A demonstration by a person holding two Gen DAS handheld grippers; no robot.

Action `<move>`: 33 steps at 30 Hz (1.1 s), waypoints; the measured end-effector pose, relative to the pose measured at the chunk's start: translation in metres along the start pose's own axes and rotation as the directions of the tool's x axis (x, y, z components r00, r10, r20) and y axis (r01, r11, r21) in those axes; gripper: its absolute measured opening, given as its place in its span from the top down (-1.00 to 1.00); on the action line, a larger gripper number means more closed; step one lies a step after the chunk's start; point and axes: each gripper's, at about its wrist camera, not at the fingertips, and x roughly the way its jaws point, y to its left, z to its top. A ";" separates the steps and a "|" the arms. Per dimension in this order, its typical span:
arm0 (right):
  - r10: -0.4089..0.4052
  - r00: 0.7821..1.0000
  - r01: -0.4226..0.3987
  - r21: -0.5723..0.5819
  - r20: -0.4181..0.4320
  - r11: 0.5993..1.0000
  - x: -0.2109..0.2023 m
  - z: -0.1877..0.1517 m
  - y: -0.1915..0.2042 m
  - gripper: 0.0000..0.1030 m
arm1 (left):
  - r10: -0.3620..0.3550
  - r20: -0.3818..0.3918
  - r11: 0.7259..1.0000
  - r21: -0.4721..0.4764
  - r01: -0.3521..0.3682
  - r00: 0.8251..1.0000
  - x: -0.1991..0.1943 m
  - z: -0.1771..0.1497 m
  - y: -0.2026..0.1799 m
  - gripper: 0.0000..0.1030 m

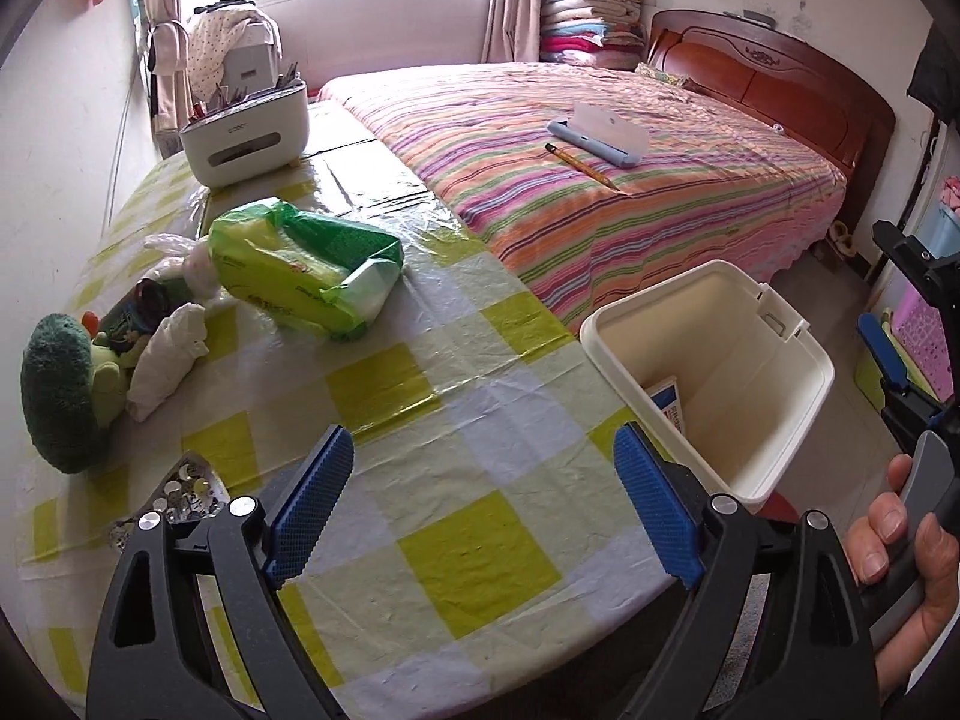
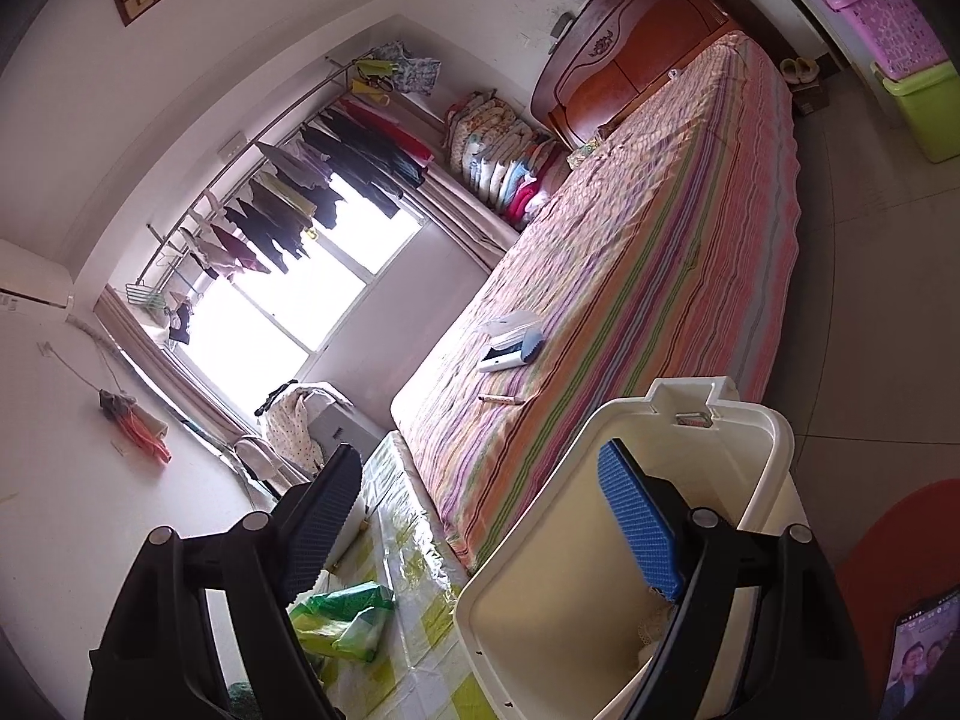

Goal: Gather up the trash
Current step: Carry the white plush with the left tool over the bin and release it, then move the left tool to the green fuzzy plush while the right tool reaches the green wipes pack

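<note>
A cream trash bin (image 1: 750, 414) stands open at the table's right edge, with a white and blue carton (image 1: 669, 399) inside; it also fills the lower right of the right wrist view (image 2: 750, 468). My left gripper (image 1: 480, 510) is open and empty over the checked tablecloth (image 1: 420, 420). My right gripper (image 2: 480, 522) is open and empty, tilted, one finger over the bin's mouth; it shows at the right edge of the left wrist view (image 1: 900, 360). A crumpled white tissue (image 1: 168, 360) and a green plastic tissue pack (image 1: 300, 264) lie on the table's left side.
A green plush toy (image 1: 60, 396), a dish of small bits (image 1: 186, 492) and a white tissue box (image 1: 246, 132) are on the table. The striped bed (image 1: 630, 180) carries a pencil (image 1: 582, 165) and a blue case (image 1: 600, 132). Coloured crates (image 2: 900, 42) stand by the wall.
</note>
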 end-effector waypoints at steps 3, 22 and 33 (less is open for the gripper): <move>0.003 1.000 -0.003 -0.029 -0.007 1.000 0.003 -0.006 0.009 -0.54 | 0.009 0.011 0.998 -0.070 -0.008 1.000 -0.009 -0.006 0.031 -0.69; 0.062 0.988 -0.094 -0.242 -0.139 0.966 0.032 -0.061 0.082 -0.63 | 0.169 0.119 0.877 -0.471 -0.095 0.978 -0.056 -0.027 0.205 -0.72; 0.064 0.956 -0.186 -0.424 -0.285 0.886 0.071 -0.098 0.128 -0.63 | 0.245 0.090 0.820 -0.551 -0.157 0.965 -0.056 -0.033 0.262 -0.72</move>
